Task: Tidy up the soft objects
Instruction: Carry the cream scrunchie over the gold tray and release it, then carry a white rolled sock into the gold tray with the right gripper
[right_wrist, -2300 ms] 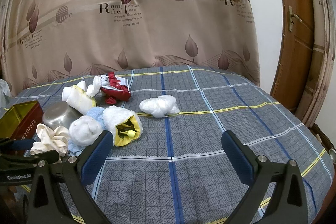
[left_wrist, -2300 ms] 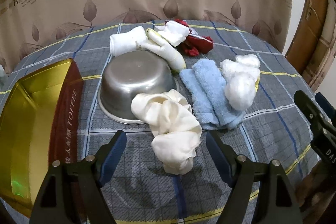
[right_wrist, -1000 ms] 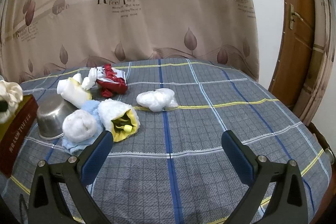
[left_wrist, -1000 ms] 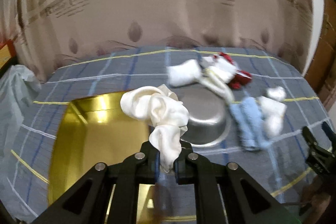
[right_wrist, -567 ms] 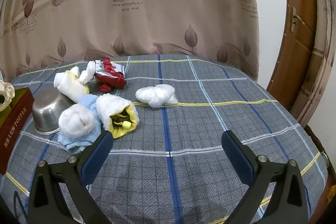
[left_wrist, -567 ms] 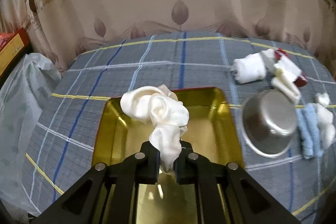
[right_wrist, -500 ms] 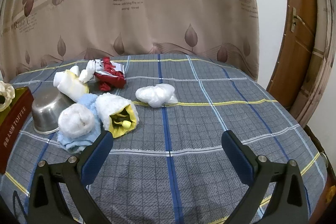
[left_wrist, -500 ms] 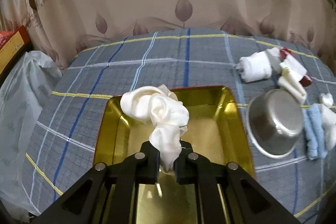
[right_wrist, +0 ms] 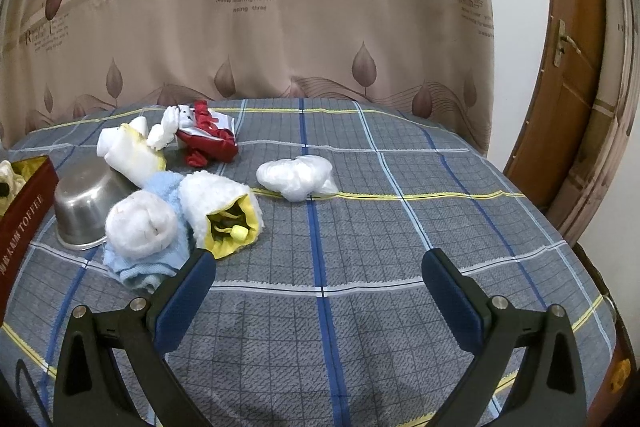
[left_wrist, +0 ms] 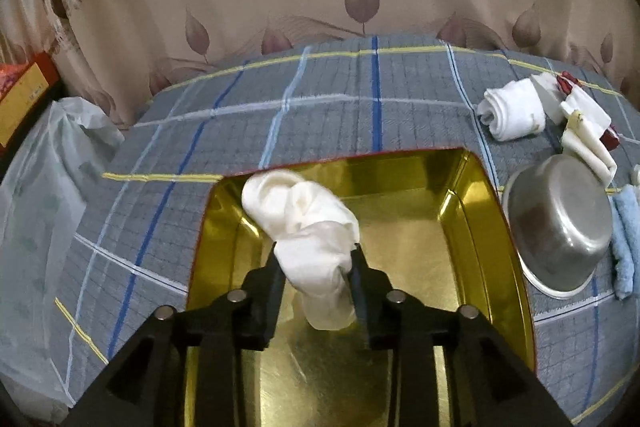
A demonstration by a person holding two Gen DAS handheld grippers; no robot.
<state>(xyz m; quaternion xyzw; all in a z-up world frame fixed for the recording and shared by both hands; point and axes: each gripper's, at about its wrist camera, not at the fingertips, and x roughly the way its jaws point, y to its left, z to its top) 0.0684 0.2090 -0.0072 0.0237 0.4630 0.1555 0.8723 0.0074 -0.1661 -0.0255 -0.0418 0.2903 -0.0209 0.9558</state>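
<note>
My left gripper (left_wrist: 316, 259) is over the gold tin (left_wrist: 452, 251). Its jaws have parted a little and the cream cloth (left_wrist: 304, 223) still sits between them, sagging into the tin. My right gripper (right_wrist: 318, 273) is open and empty above the checked table. Ahead of it lie a white fluffy roll (right_wrist: 140, 223) on a blue towel (right_wrist: 160, 263), a white and yellow pouch (right_wrist: 224, 215), a clear plastic bundle (right_wrist: 298, 177), a red and white toy (right_wrist: 204, 139) and a white roll (right_wrist: 128, 151).
A steel bowl (left_wrist: 560, 223) stands upside down right of the tin; it also shows in the right wrist view (right_wrist: 86, 203). A white plastic bag (left_wrist: 36, 195) hangs off the table's left side. A wooden door (right_wrist: 560, 67) is at the right.
My left gripper has dropped lower into the tin and its jaws have started to part around the cream cloth. The right gripper has hardly moved.
</note>
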